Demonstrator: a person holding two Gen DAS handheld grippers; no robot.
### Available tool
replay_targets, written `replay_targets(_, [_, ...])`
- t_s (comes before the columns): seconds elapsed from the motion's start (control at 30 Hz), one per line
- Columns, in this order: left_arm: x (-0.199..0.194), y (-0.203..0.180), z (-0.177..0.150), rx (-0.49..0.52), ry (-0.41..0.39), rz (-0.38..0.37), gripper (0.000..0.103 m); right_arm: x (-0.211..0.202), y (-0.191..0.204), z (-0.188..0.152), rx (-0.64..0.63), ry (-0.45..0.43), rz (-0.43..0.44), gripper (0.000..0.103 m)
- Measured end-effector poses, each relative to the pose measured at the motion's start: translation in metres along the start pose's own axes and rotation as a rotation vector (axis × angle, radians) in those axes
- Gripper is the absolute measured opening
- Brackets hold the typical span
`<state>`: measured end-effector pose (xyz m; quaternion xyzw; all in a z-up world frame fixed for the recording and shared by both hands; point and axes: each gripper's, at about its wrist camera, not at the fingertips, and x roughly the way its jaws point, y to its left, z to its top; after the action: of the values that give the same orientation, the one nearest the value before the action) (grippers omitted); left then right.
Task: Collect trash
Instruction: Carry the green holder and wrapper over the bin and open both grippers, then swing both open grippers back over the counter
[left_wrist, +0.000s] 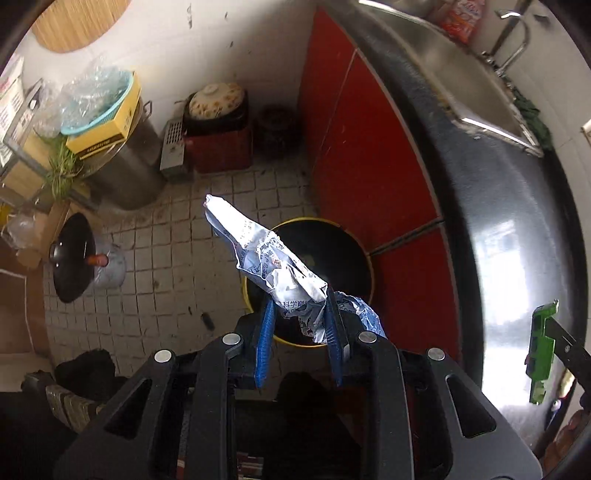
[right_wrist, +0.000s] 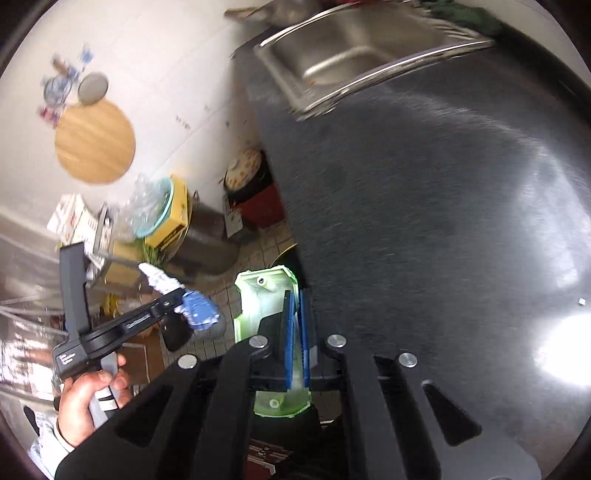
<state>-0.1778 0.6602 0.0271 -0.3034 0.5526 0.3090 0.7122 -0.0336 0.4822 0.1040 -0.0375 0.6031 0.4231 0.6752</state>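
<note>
Left wrist view.
- Left gripper: blue fingers closed partway onto a crumpled wrapper, white and blue with printed text. The wrapper juts up and to the left from between the fingers; a blue tail spills past the right finger.
- Bin: round, black inside, yellow rim, standing on the tiled floor directly below the held wrapper, against the red cabinet front.
- Worktop: dark, glossy, running along the right; steel sink set into its far end.
- Green plastic piece: seen at the right edge of the view, carried by the other gripper over the worktop's near edge.

Right wrist view (blurred).
- Right gripper: blue fingers nearly together, clamping the thin wall of a pale green plastic container, held over the worktop's left edge with the floor beneath.
- Left gripper: to the left, in a person's hand, the white-and-blue wrapper in its fingers.
- Sink: at the worktop's far end.
</note>
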Motion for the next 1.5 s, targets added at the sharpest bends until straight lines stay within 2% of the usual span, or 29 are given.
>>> replay_targets(0.1, [0.054, 0.015, 0.007, -0.026, 0.059, -0.027, 0.025, 0.061, 0.044, -0.007, -0.109, 0.078, -0.022, 0.004])
replay_targets(0.2, [0.095, 0.027, 0.019, -0.044, 0.085, -0.043, 0.025, 0.115, 0.066, -0.019, -0.196, 0.125, -0.081, 0.004])
replay_targets(0.37, [0.159, 0.058, 0.028, -0.131, 0.147, -0.078, 0.025, 0.187, 0.051, -0.028, -0.189, 0.198, -0.144, 0.004])
replay_targets(0.57, [0.201, 0.056, 0.037, -0.161, 0.193, -0.138, 0.028, 0.225, 0.036, -0.031, -0.209, 0.230, -0.205, 0.004])
replay_targets(0.6, [0.202, 0.059, 0.040, -0.176, 0.198, -0.127, 0.031, 0.225, 0.035, -0.029, -0.215, 0.230, -0.206, 0.011])
replay_targets(0.63, [0.197, 0.065, 0.044, -0.199, 0.191, -0.117, 0.055, 0.222, 0.036, -0.028, -0.220, 0.229, -0.206, 0.044])
replay_targets(0.67, [0.186, 0.071, 0.048, -0.226, 0.167, -0.101, 0.082, 0.215, 0.038, -0.030, -0.220, 0.221, -0.191, 0.070])
replay_targets(0.7, [0.167, 0.082, 0.054, -0.257, 0.117, -0.065, 0.088, 0.210, 0.042, -0.028, -0.230, 0.209, -0.175, 0.097])
replay_targets(0.77, [0.126, 0.095, 0.065, -0.274, 0.037, -0.026, 0.097, 0.190, 0.052, -0.028, -0.259, 0.193, -0.140, 0.096])
replay_targets(0.8, [0.107, 0.100, 0.069, -0.271, 0.015, 0.003, 0.096, 0.176, 0.057, -0.027, -0.263, 0.187, -0.123, 0.096])
replay_targets(0.87, [0.056, 0.104, 0.075, -0.225, -0.041, 0.114, 0.097, 0.138, 0.068, -0.023, -0.263, 0.150, -0.084, 0.096])
replay_targets(0.93, [0.010, 0.094, 0.076, -0.150, -0.116, 0.217, 0.097, 0.088, 0.073, -0.019, -0.285, 0.076, -0.082, 0.096])
replay_targets(1.0, [-0.026, 0.071, 0.073, -0.057, -0.157, 0.281, 0.097, 0.035, 0.062, -0.014, -0.310, -0.016, -0.163, 0.096])
replay_targets(1.07, [-0.050, 0.030, 0.065, 0.060, -0.176, 0.286, 0.096, -0.012, 0.029, -0.012, -0.278, -0.083, -0.258, 0.096])
replay_targets(1.13, [-0.060, -0.024, 0.054, 0.191, -0.174, 0.251, 0.096, -0.060, -0.022, -0.019, -0.185, -0.144, -0.387, 0.096])
replay_targets(1.2, [-0.065, -0.092, 0.035, 0.340, -0.177, 0.174, 0.096, -0.110, -0.079, -0.040, -0.054, -0.187, -0.501, 0.096])
replay_targets(1.27, [-0.064, -0.158, 0.011, 0.479, -0.176, 0.089, 0.096, -0.158, -0.133, -0.078, 0.095, -0.217, -0.598, 0.096])
replay_targets(1.37, [-0.064, -0.272, -0.037, 0.742, -0.132, -0.058, 0.096, -0.219, -0.208, -0.159, 0.348, -0.238, -0.733, 0.096])
replay_targets(1.5, [-0.074, -0.401, -0.110, 1.014, -0.064, -0.251, 0.096, -0.273, -0.278, -0.283, 0.728, -0.244, -0.786, 0.096])
